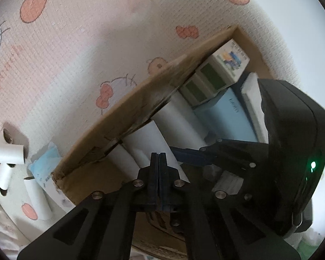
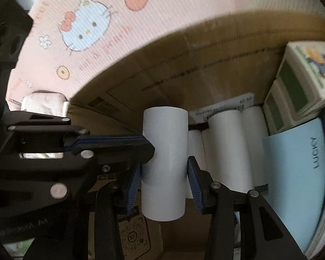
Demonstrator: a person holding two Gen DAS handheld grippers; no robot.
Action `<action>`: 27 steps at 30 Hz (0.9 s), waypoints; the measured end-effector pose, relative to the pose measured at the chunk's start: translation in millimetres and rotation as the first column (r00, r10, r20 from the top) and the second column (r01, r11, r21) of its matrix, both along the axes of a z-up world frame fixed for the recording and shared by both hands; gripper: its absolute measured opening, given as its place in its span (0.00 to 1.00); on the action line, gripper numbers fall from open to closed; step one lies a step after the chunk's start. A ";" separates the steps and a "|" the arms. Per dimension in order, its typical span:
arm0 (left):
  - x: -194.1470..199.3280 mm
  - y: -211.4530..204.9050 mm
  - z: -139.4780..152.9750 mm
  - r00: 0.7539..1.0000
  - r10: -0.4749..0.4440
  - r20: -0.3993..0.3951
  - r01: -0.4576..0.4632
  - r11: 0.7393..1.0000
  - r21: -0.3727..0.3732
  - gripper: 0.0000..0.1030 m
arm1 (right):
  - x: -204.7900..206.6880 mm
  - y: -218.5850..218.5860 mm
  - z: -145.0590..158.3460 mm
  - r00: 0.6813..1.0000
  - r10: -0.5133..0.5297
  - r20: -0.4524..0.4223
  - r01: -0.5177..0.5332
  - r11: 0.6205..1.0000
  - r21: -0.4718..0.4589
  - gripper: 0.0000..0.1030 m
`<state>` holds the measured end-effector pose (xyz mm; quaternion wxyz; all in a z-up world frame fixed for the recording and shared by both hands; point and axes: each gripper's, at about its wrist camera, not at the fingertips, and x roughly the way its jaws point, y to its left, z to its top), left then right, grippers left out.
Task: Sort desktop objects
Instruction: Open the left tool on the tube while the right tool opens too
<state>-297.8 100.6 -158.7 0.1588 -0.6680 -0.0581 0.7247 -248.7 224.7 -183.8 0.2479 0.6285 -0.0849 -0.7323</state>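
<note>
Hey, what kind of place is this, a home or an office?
Probably a home, maybe a child's room or play corner. The surface is a pink cartoon-cat mat, and white paper rolls and small boxes are packed into a worn cardboard box lying on it.

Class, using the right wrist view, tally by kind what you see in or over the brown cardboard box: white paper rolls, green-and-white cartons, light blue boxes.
White paper rolls: 4, one in the right gripper, three lying
Green-and-white cartons: 2
Light blue boxes: 1
Total: 7
</note>
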 end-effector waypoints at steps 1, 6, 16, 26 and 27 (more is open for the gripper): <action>-0.8 0.2 -0.8 1.000 -0.009 0.001 0.009 1.000 -0.006 0.00 | -1.8 -1.3 -4.4 1.000 0.003 0.028 -0.003 1.000 -0.001 0.39; -0.9 0.9 0.4 0.999 -0.030 -0.012 0.030 0.999 -0.023 0.00 | -8.5 -10.3 -15.0 0.997 0.010 0.076 -0.012 1.000 0.028 0.39; -7.3 1.8 8.6 0.997 -0.073 -0.030 0.070 0.991 -0.116 0.00 | -15.0 -24.3 -36.0 0.987 0.036 0.158 -0.047 0.996 0.070 0.39; -7.1 -7.3 12.0 0.998 -0.043 -0.039 0.039 0.995 -0.089 0.00 | -14.2 -26.9 -29.8 0.990 0.031 0.141 -0.039 0.998 0.057 0.39; -6.2 -7.9 12.7 0.999 -0.038 -0.038 0.035 0.996 -0.081 0.00 | -13.8 -25.9 -27.6 0.990 0.027 0.135 -0.035 0.997 0.062 0.39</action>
